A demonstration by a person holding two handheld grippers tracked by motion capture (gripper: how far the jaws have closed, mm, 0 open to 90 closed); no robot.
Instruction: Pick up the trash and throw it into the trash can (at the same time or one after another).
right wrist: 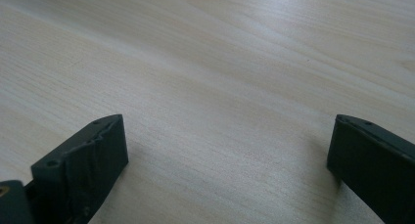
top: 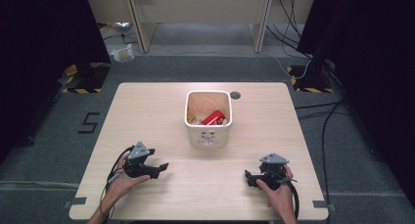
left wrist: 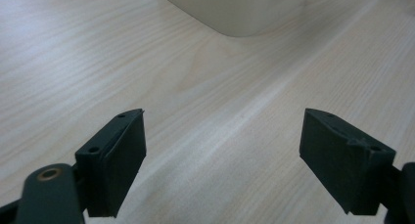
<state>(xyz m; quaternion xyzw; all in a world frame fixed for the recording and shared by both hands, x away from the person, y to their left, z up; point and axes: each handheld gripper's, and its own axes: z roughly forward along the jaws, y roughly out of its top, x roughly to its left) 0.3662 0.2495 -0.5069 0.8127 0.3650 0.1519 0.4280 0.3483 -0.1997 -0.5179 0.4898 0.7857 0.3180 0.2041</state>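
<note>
Resting low on the surface (top: pixel 161 111), both tools, one in each hand, near edge. Left tool (top: pixel 164 166) at front-left, jaws spread wide, nothing between them; aimed toward the white bin (top: pixel 208 117), well apart from it. Left gripper view confirms: left tool (left wrist: pixel 222 150) open over bare wood, bin's lower corner (left wrist: pixel 240 11) at top of frame. Right tool (top: pixel 247 177) at front-right, pointing left across the surface, jaws likewise spread, empty. Right gripper view: right tool (right wrist: pixel 227 155) wide open over plain wood grain.

Bin upright at centre, toward the far side, between the two tools in left-right terms. Holding a red packet (top: pixel 216 118) tilted against the front-right inside wall, plus tan/orange wrapping (top: pixel 203 105) behind it; yellowish scrap at the inner left, too small to identify. Dark markings on the bin's front face, not legible. Small dark round hole (top: pixel 235 95) in the surface just beside the bin's far-right corner. Cables trailing from both tools back toward the person's forearms.
</note>
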